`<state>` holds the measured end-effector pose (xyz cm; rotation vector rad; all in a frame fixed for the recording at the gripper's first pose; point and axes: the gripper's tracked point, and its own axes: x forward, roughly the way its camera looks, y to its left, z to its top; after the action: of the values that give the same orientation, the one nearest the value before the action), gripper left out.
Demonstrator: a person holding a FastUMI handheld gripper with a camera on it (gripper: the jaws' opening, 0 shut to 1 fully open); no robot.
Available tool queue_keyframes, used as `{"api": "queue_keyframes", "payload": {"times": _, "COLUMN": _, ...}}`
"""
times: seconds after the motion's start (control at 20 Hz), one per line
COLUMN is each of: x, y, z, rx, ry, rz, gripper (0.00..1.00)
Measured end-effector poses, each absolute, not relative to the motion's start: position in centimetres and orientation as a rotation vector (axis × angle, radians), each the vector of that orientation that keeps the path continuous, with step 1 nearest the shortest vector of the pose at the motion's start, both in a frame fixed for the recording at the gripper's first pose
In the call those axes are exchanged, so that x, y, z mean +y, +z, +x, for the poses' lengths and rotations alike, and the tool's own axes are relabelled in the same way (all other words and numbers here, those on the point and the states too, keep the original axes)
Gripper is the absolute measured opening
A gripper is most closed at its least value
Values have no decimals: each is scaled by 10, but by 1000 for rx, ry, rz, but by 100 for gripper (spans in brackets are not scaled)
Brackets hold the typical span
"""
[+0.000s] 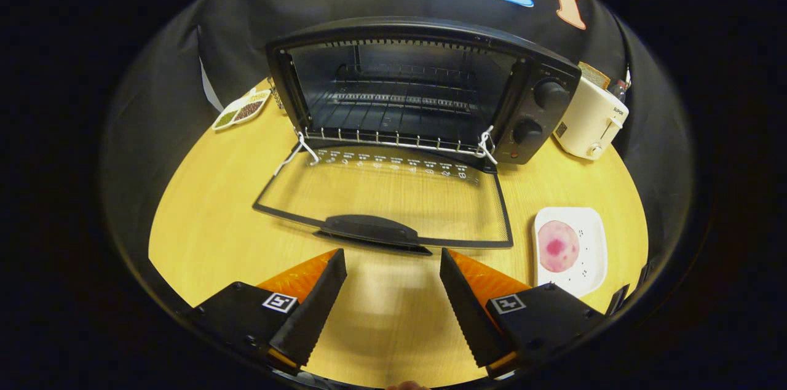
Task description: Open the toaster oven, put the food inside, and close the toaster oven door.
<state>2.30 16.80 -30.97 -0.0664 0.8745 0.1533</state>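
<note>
1. The gripper (392,258) is held low over the wooden surface (203,224) with its fingers (320,298) spread wide apart – nothing is pinched between them, and only bare wood is seen in the gap.
2. The oven (424,88) is seen beyond the fingers, at the back of the surface against the booth's black wall.
3. Its door (384,193) is folded fully down and lies flat toward the gripper; the wood is seen through its glass.
4. The door's handle (369,229) is found at the near edge, just ahead of the fingertips and slightly toward the left finger, not touched by either one.
5. Inside the oven a wire rack (399,101) is seen across the cavity, with nothing resting on it.
6. Two knobs (540,113) are set one above the other on the oven's right panel.
7. The food (557,246) – a round pink slice with a darker centre – is laid on a white plate (593,254) just beside the right finger, to the right of the open door.
8. A white toaster (591,119) is placed close to the oven's right side, with a slice of bread (594,74) standing up out of it.
9. A small dish (241,109) with divided sections of grains or seeds is set by the oven's left side.
</note>
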Motion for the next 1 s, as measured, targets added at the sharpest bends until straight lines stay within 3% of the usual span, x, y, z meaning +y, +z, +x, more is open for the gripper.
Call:
{"api": "queue_keyframes", "payload": {"times": 0.35, "x": 123, "y": -293, "z": 10, "rx": 861, "ry": 139, "rz": -77, "gripper": 98}}
{"api": "queue_keyframes", "payload": {"times": 1.0, "x": -42, "y": -252, "z": 26, "rx": 807, "ry": 86, "rz": -91, "gripper": 98}}
